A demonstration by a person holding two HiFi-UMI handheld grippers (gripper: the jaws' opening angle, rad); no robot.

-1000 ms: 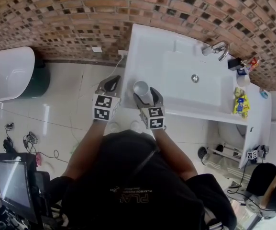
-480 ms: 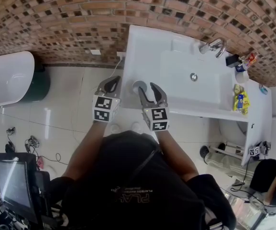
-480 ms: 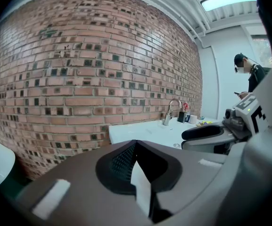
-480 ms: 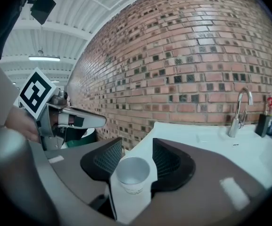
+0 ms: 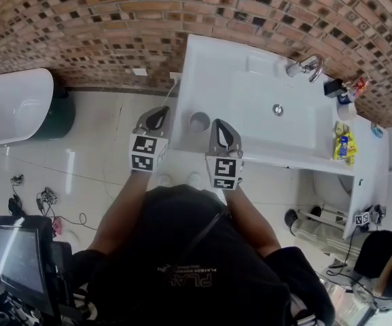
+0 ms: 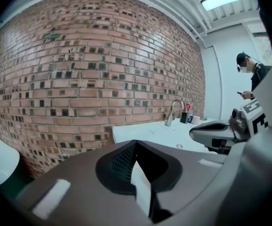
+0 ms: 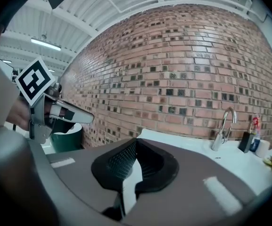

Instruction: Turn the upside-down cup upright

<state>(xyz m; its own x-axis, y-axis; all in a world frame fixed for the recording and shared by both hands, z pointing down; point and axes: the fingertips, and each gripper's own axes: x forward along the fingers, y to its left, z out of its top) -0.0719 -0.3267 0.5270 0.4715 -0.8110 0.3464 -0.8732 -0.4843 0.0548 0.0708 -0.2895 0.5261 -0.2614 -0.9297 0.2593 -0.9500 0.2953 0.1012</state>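
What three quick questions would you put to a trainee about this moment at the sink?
1. True or false: the round white cup stands mouth-up on the white sink counter.
2. What is between the jaws of the right gripper? A: the cup. B: nothing. C: the chrome tap.
3. Fill in: the jaws of the left gripper are ___.

Key
1. True; its open rim faces up in the head view.
2. B; its jaws have just closed, with nothing between them.
3. Shut, and empty.
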